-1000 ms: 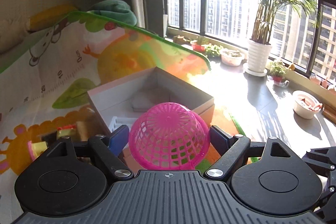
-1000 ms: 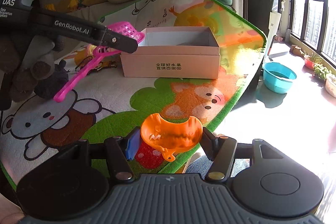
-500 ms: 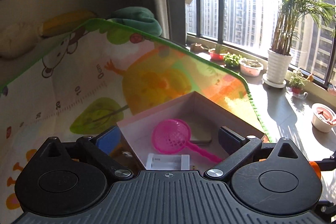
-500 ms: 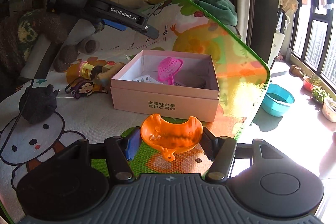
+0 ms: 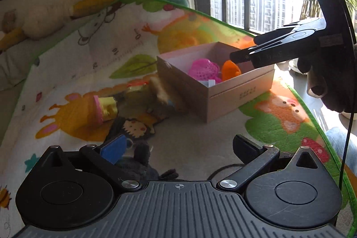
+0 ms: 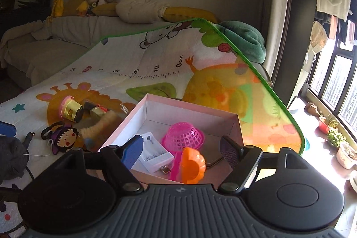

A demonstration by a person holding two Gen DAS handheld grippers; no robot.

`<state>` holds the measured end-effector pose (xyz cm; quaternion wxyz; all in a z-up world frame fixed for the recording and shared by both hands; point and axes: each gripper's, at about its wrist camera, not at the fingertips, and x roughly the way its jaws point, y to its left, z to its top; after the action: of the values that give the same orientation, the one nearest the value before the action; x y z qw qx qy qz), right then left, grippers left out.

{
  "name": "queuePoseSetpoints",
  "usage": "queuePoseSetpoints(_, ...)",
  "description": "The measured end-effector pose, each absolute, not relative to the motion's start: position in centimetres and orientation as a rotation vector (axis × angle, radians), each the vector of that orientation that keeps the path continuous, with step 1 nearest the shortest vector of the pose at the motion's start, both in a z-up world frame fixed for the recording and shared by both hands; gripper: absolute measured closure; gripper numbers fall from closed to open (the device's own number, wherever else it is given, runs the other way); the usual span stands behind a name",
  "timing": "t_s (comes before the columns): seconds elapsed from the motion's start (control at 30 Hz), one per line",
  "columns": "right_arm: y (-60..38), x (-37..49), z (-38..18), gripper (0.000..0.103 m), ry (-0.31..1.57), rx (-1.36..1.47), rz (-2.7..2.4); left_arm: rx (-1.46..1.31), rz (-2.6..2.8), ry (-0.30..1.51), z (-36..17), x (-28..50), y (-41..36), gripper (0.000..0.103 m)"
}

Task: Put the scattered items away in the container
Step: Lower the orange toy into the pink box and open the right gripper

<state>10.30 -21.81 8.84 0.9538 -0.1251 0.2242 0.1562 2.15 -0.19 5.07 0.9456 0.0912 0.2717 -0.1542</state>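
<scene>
Our left gripper (image 5: 178,146) hangs released above the dark plush toy (image 5: 136,167); soft and light, we'd pinch its body. The right gripper (image 6: 181,150), released, hovers over the box (image 6: 191,104).

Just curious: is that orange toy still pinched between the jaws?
No, the orange toy lies inside the pink box, with the right jaws spread apart.

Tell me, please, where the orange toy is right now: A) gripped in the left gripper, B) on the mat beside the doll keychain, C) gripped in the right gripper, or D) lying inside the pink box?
D: the orange toy lies inside the box next to the pink strainer, while the right gripper stands open above it, its fingers well apart and holding nothing.
</scene>
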Motion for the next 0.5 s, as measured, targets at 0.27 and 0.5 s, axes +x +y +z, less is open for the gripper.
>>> queuePoseSetpoints(0.27, -15.0, 8.4, 7.9, 0.052, 0.474, -0.416, 0.430, 0.091, -0.248, 0.527, 4.6, 1.1, 2.3, 0.000)
queuePoseSetpoints(0.5, -6.3, 9.5, 3.9, 0.059, 0.449, -0.623, 0.425, 0.099, -0.237, 0.555, 3.6, -0.3, 3.7, 0.000)
